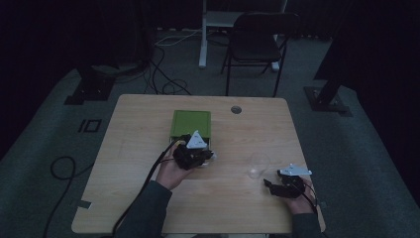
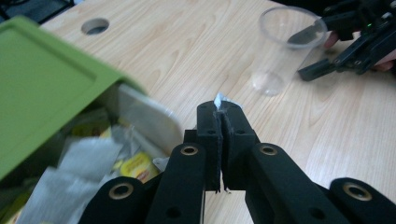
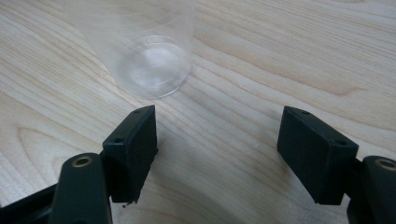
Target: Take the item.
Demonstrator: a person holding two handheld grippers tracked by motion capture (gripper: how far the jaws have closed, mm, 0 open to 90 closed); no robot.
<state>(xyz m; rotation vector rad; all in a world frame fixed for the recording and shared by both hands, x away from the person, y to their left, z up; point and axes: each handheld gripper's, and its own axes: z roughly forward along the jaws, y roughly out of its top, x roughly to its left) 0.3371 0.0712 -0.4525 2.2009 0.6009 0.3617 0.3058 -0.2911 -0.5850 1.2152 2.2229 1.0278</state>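
The high view is dim and murky; both gripper views are brighter, with soft edges.

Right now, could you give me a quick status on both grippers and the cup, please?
Left gripper shut on a white paper scrap beside the green box. Right gripper open, empty. Clear cup upright just ahead of it. Nothing between.

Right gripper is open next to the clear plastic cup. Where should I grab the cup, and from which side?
Take the clear plastic cup around its lower wall, coming in level from the near side where the right gripper already faces it. The cup stands upright on the table, empty and probably light, so a low, gentle squeeze across the round wall should be steadier than pinching the thin rim, which may flex.
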